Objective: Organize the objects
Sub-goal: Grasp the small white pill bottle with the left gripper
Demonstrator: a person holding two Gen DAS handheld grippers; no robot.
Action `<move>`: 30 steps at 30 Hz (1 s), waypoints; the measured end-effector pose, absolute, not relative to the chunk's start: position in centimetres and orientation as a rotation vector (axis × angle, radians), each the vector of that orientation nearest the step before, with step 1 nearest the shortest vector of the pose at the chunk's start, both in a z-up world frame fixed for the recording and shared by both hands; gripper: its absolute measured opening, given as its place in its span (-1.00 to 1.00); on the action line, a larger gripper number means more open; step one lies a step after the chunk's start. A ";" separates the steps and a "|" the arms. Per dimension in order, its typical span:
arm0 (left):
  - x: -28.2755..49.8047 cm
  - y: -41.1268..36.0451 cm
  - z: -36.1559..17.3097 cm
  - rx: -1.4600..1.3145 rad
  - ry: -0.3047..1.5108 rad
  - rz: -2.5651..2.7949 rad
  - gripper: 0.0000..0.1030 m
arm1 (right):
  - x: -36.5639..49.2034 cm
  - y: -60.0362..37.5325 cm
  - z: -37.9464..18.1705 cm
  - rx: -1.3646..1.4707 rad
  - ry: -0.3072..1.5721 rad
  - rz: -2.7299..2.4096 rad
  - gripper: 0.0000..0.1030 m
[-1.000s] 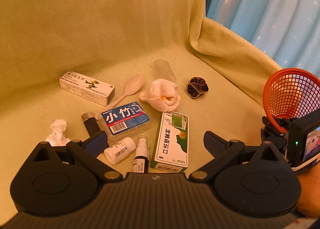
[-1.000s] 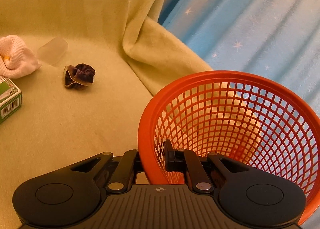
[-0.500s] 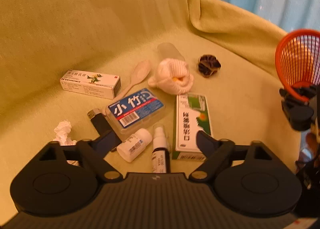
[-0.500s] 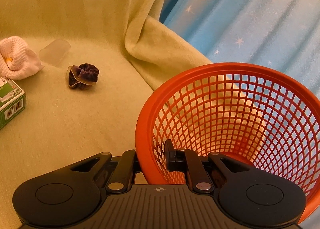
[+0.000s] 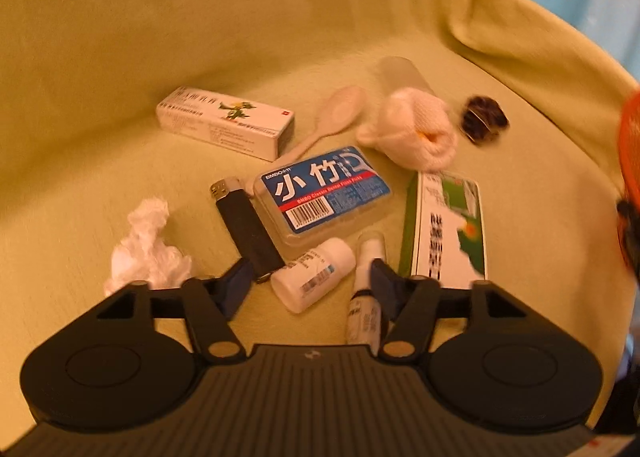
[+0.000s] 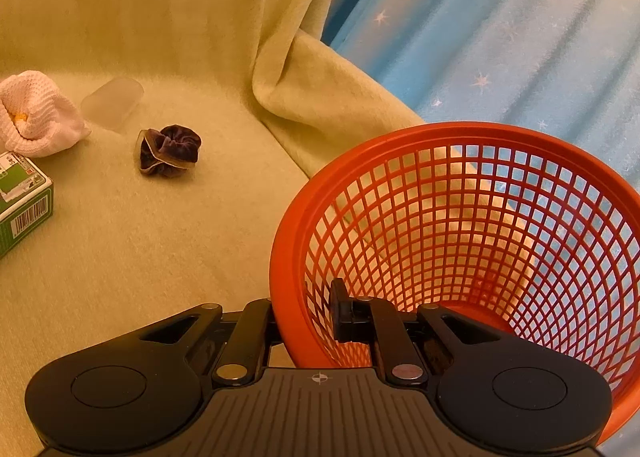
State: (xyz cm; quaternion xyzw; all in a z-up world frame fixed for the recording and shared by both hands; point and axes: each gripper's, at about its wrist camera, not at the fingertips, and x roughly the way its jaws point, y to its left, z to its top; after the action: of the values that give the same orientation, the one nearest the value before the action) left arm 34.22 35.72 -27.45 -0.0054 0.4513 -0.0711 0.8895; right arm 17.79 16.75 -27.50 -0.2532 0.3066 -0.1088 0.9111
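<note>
Small items lie scattered on a yellow-green blanket. My left gripper (image 5: 312,281) hovers low over a small white pill bottle (image 5: 314,275), which lies between its fingers; the jaws are closing and the pads do not press on it. A dark lighter (image 5: 246,227) lies by the left finger and a slim spray bottle (image 5: 366,297) by the right one. Behind them sits a blue-labelled floss pick box (image 5: 324,197). My right gripper (image 6: 306,313) is shut on the rim of an orange mesh basket (image 6: 480,241), held tilted with nothing inside.
Also on the blanket: a white ointment box (image 5: 224,121), a plastic spoon (image 5: 332,117), a rolled white sock (image 5: 412,137), a clear cap (image 6: 114,101), a dark scrunchie (image 6: 170,151), a green medicine box (image 5: 446,229) and a crumpled tissue (image 5: 146,249). A blue curtain (image 6: 500,37) hangs behind.
The left gripper has sunk toward the items and tipped down, and its fingers have drawn closer around the pill bottle. The right gripper and basket have stayed put.
</note>
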 end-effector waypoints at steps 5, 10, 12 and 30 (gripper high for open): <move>35.2 34.8 -27.9 -0.027 0.928 -0.045 0.39 | 17.7 16.6 -27.5 -0.514 0.632 -0.222 -0.86; 35.3 35.3 -27.9 -0.001 0.928 -0.027 0.29 | 17.8 16.5 -27.5 -0.516 0.637 -0.218 -0.85; 34.9 36.1 -28.3 -0.010 0.953 -0.035 0.26 | 17.8 16.5 -27.5 -0.514 0.637 -0.219 -0.85; 32.3 36.9 -28.6 0.063 0.934 -0.023 -0.18 | 18.0 16.3 -27.3 -0.493 0.630 -0.215 -0.84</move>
State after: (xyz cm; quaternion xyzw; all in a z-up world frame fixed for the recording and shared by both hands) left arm 32.35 36.92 -28.58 0.0303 0.4499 -0.0113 0.8925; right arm 18.00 16.29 -27.29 -0.2396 0.3059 -0.1045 0.9155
